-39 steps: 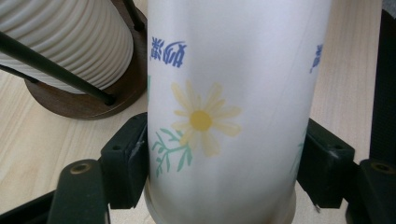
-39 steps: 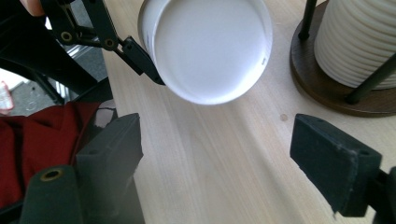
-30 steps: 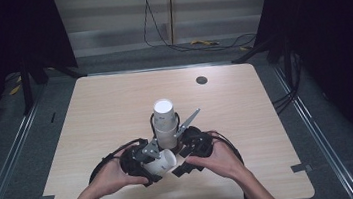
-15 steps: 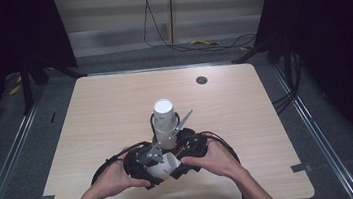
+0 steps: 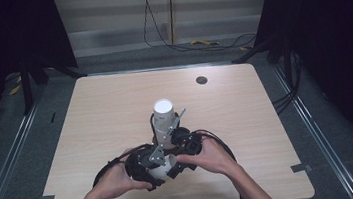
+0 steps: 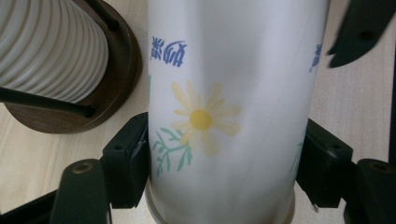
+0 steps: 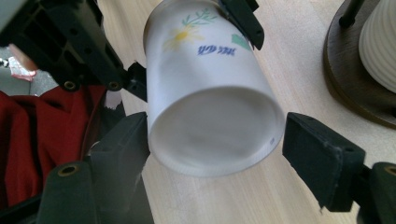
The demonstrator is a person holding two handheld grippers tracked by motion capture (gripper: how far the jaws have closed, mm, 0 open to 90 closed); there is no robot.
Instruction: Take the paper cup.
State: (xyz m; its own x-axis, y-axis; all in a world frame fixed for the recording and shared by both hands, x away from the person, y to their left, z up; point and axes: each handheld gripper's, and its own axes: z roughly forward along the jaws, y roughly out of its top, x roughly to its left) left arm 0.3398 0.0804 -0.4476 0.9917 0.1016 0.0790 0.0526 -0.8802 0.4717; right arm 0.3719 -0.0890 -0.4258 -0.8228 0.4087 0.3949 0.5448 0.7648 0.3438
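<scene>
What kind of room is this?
Probably a lab or recording studio, not a home: a bare wooden table ringed by black curtains, metal floor rails and loose cables behind.

Pale wood table (image 5: 91,119) — grey floor (image 5: 14,148), dark surroundings

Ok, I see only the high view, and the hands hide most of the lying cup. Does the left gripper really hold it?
Observer: Yes. In the left gripper view the left gripper has its jaws pressed on both sides of the paper cup.
Operator: And the right one?
Observer: The right gripper is open. Its jaws have just been opening a little, the cup's round end lies between them, and one jaw stands apart from it.
Operator: Has the cup any print?
Observer: Yes, a yellow daisy with green leaves, and blue characters.
</scene>
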